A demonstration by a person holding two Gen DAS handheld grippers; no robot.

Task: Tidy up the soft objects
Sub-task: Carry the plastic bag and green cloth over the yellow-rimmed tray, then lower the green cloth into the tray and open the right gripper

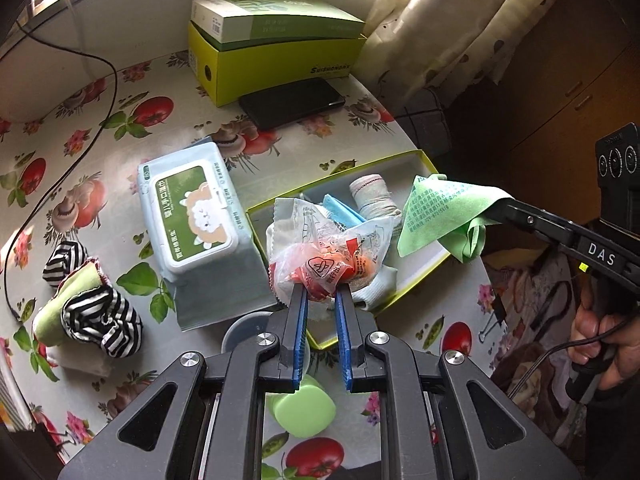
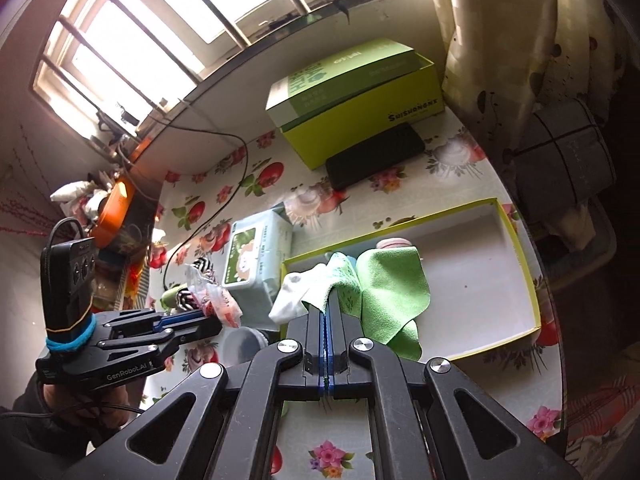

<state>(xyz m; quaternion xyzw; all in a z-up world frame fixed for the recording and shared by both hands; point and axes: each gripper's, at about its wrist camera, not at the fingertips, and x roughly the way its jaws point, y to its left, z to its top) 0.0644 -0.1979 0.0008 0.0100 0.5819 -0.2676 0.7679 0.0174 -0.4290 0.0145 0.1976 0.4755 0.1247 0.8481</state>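
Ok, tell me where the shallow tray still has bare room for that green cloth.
The shallow tray is bare across its right half, between the green cloth and its far yellow-green wall. Its left end is crowded: white sock, blue cloth and bandage roll bunch near the wipes pack.

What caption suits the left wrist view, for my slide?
Left tool grips a crumpled plastic packet over the tray.
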